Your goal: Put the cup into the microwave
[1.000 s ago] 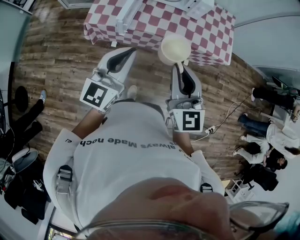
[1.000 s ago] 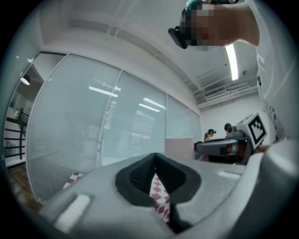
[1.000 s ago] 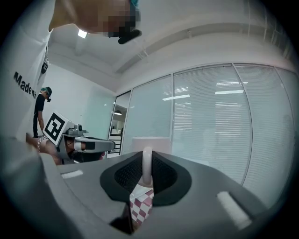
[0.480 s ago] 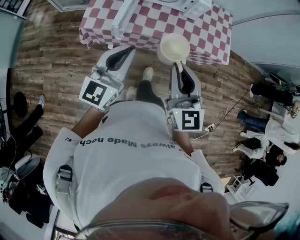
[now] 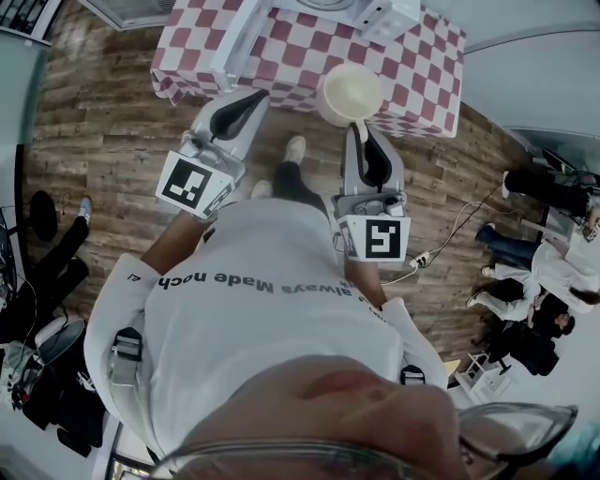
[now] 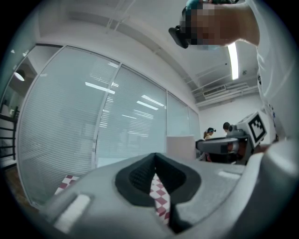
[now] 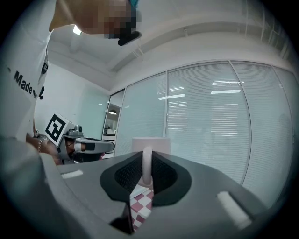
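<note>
A cream cup hangs upright over the near edge of the red-and-white checked table. My right gripper is shut on its handle; in the right gripper view the handle stands pinched between the dark pads of the right gripper, with the cup beyond them. My left gripper is level with it to the left, shut and holding nothing; the left gripper shows checked cloth below its pads. The white microwave sits at the table's far side, mostly cut off.
A long white panel lies out from the microwave over the table's left part. Wooden floor surrounds the table. Several people and a floor cable are at the right. Glass walls with blinds stand behind.
The table has come closer and lower in the head view as the person stepped toward it. The cup now sits over the table's edge. Both grippers keep their hold and spacing.
</note>
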`<state>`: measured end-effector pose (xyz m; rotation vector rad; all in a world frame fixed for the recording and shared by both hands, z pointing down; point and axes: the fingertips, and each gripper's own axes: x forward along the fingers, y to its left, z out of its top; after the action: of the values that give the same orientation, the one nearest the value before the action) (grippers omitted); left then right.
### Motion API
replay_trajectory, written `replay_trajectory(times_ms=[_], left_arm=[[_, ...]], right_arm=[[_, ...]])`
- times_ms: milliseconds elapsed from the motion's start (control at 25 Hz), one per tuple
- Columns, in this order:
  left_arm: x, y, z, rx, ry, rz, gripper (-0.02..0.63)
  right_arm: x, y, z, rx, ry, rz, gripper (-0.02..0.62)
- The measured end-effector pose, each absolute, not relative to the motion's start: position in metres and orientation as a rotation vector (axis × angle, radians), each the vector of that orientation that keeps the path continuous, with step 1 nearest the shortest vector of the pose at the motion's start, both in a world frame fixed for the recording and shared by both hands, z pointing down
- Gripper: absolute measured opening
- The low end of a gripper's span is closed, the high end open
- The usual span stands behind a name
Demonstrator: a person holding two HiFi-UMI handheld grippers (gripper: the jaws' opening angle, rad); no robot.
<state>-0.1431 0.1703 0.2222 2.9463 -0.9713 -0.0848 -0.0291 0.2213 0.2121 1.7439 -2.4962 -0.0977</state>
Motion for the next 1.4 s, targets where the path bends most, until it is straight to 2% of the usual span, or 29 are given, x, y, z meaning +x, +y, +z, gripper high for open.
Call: replay_trajectory(times_ms=[880, 1400], left_arm=[[0.013, -0.027, 0.217, 2.935, -1.017, -0.032, 0.003], [0.068, -0.090, 0.229, 2.924, -1.045, -0.019, 0.003]], right_arm=[[0.132, 0.020, 0.217, 1.739, -2.537, -0.046, 0.038], [0.180, -0.046, 0.230, 1.688, -2.581, -0.033, 0.038]])
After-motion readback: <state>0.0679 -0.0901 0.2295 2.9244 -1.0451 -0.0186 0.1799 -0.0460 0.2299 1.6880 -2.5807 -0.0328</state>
